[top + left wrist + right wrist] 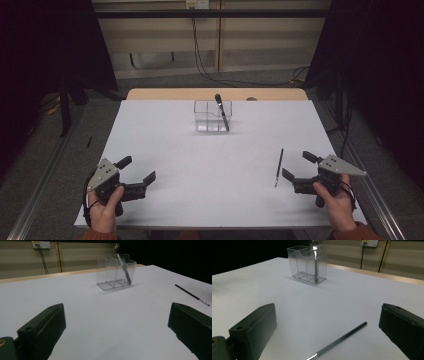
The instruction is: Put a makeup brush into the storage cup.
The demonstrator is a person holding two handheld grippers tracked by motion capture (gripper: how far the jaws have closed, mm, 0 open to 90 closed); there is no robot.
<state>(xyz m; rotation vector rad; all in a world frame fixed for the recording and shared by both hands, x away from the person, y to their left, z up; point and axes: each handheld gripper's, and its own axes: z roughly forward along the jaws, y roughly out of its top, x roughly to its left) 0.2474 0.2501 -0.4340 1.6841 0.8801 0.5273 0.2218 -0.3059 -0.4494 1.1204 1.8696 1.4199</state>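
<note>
Brush lies flat on the counter, just beside the right gripper. Both grippers' jaws gape wide, holding nothing; left gripper sits well apart.

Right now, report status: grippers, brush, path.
Left gripper open, empty. Right gripper open, beside brush, not touching. Brush flat on table. Nothing between them.

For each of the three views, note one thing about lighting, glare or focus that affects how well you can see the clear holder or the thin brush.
High view: dim, dark at the sides; the clear holder shows faint against the white table. Left gripper view: the near jaws are soft, the thin brush small at the right. Right gripper view: a bright glint on the holder's top edge; the brush is slightly soft.
</note>
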